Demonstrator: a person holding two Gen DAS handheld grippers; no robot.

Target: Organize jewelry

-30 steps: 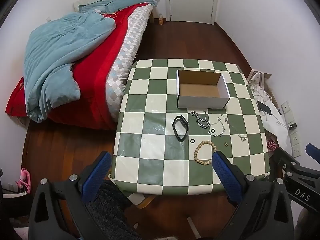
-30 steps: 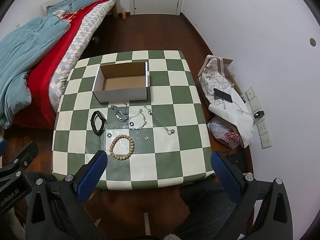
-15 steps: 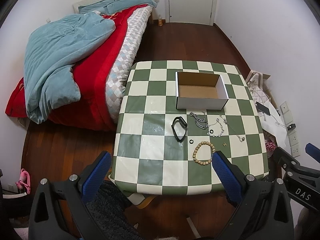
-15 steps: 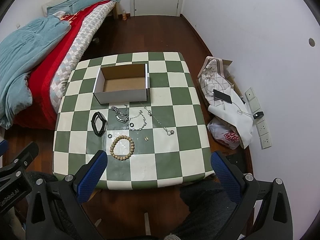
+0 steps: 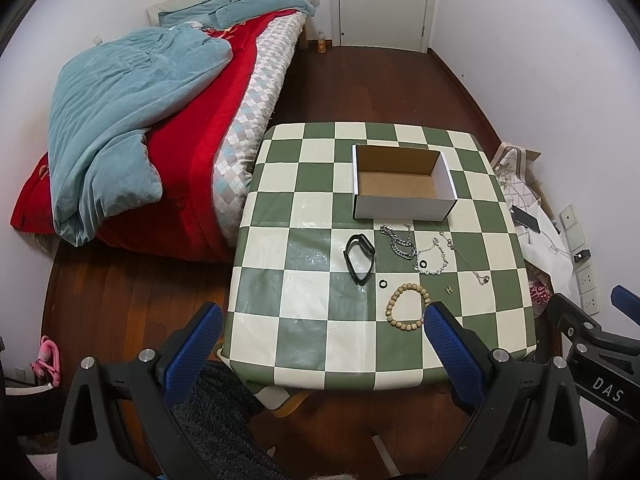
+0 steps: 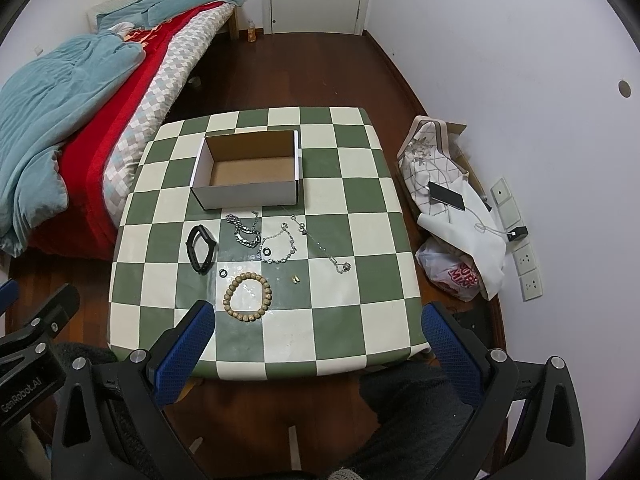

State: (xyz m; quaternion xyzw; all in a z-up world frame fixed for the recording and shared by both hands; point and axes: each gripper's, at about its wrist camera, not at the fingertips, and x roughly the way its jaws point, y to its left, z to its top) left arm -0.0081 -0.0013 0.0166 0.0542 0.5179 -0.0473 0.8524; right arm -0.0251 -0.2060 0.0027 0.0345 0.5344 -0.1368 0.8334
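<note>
**Nothing boxed yet: all the jewelry lies loose on the table**

The open white cardboard box with a brown inside stands empty toward the far side of the green-and-cream checkered tabletop. Every piece lies in a loose cluster just in front of it: a black band bracelet, a heavy silver link chain, a finer silver chain bracelet with a small black ring inside its loop, a thin silver necklace with a pendant, a second small black ring, a tiny gold-coloured pair of studs, and, nearest the table's front edge, a round wooden bead bracelet. None touches the box.

Judging from this, the sorting has not begun; each item still has to be picked up and placed in the box.

The left gripper and the right gripper both hang high above the near edge of the table, blue-padded jaws spread wide, holding nothing. In the left view the bead bracelet lies closest to a fingertip. A bed with a teal duvet stands to the left.
</note>
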